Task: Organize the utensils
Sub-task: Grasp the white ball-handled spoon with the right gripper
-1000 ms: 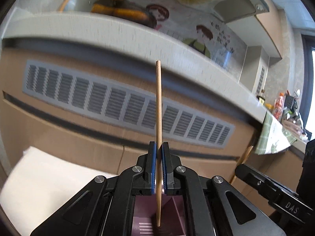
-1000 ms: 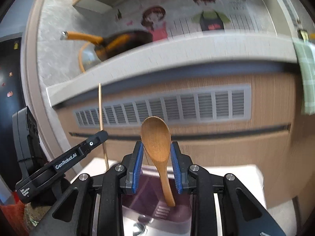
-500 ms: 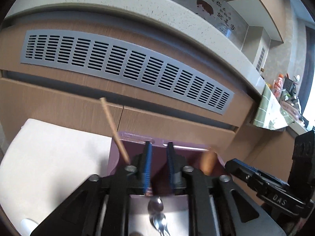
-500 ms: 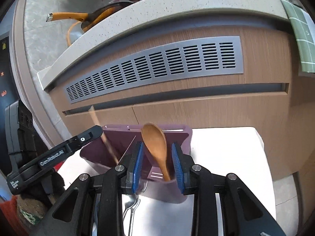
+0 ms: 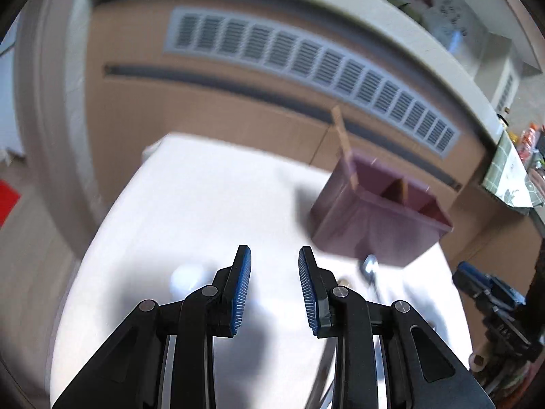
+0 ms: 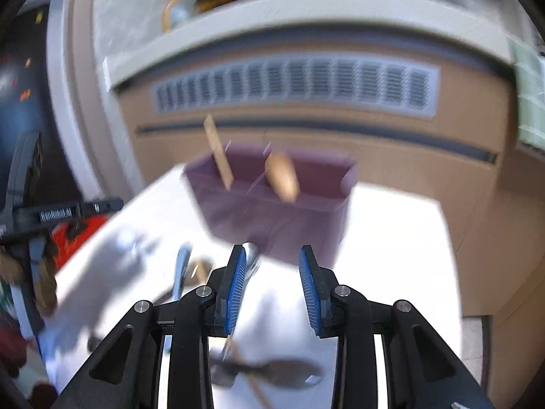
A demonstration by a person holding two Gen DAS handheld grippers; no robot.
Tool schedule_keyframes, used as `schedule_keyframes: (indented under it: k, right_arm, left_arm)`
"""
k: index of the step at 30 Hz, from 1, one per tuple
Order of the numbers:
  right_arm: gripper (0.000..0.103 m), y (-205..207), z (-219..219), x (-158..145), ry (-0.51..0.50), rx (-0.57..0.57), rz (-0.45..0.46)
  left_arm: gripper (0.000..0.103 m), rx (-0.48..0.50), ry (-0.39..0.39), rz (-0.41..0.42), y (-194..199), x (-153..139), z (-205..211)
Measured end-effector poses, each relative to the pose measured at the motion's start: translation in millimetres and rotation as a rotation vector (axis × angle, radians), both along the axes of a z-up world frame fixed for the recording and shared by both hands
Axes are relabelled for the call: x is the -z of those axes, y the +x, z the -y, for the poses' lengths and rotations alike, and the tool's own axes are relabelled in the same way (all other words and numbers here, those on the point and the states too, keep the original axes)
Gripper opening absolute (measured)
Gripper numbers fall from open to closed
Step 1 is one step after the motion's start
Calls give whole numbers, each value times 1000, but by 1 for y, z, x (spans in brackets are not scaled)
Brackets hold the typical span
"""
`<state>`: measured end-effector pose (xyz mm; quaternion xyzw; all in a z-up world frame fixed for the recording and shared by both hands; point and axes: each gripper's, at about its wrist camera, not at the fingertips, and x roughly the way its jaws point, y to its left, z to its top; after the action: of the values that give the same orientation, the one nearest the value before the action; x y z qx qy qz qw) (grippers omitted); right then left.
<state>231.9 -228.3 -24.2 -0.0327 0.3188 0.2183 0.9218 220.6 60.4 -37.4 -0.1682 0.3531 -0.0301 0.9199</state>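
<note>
Tools both empty: left tool and right tool jaws opening. Chopstick and wooden spoon standing in purple holder near surface's far edge. Next, I judge: approaching metal spoon low, jaws straddling handle.

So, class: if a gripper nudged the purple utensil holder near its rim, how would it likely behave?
The purple utensil holder looks like thin plastic, so probably light and apt to slide on the smooth white table. It stands tall with the wooden spoon leaning inside, so a high push might tip it.
</note>
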Motion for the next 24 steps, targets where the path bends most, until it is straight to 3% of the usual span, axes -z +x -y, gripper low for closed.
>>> schedule_keyframes:
  k: [7, 12, 17, 24]
  right_arm:
    - [30, 4, -45, 35, -41, -84, -151]
    - [26, -14, -59, 43, -96, -88, -135]
    - [24, -33, -51, 51, -82, -45, -137]
    - [24, -30, -63, 60, -107, -62, -185]
  left_arm:
    - [30, -34, -18, -53, -43, 25, -14]
    - [30, -21, 0, -34, -55, 24, -10]
    - [30, 3, -28, -51, -51, 30, -6]
    - [30, 40, -51, -76, -47, 40, 4]
